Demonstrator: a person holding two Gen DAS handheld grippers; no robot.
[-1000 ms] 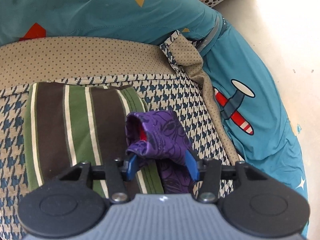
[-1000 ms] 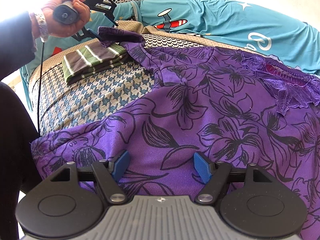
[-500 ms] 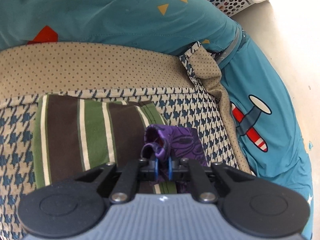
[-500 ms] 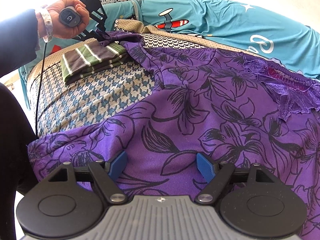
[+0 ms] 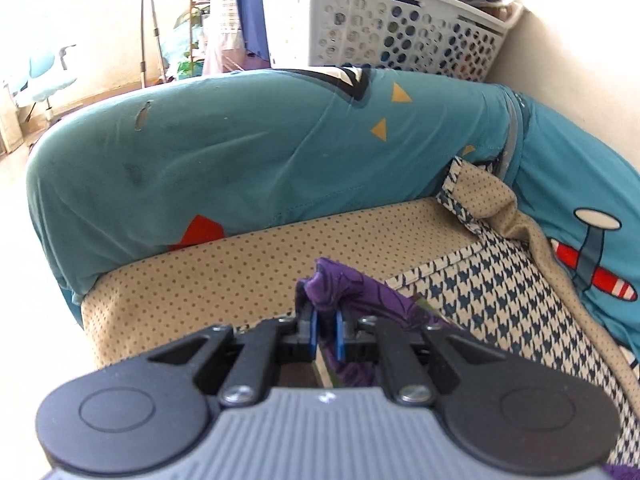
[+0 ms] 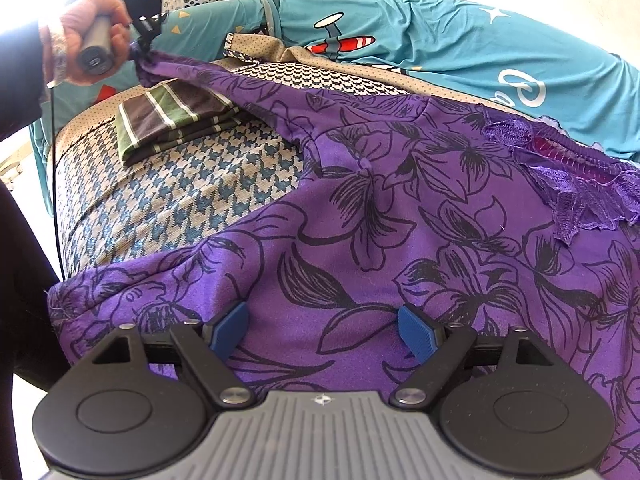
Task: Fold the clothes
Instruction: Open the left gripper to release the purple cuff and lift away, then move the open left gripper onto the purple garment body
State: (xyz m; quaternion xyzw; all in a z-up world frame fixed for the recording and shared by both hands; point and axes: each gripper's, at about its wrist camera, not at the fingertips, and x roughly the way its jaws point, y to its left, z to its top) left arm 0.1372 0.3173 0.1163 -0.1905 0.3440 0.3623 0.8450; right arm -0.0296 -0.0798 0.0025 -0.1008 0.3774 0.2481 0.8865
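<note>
A purple garment with black flower print (image 6: 400, 216) lies spread over the houndstooth cover (image 6: 168, 196). Its sleeve end (image 5: 336, 284) is pinched between the blue pads of my left gripper (image 5: 325, 334), which is shut on it and lifted above the bed. In the right wrist view that left gripper (image 6: 138, 46) holds the sleeve taut at the upper left, gripped by a person's hand (image 6: 86, 36). My right gripper (image 6: 322, 328) stands open just above the garment's lower part, nothing between its pads. A purple lace neckline (image 6: 560, 160) shows at right.
A folded green, brown and white striped garment (image 6: 176, 120) lies under the stretched sleeve. Teal bedding with aeroplane print (image 6: 440, 40) rings the far side. A white perforated laundry basket (image 5: 404, 32) stands behind it. The person's dark-clad body fills the left edge.
My left gripper shut on the purple sleeve end and raised it off the striped garment, tilting up towards the room. The right gripper stayed open and nearly still over the garment.
</note>
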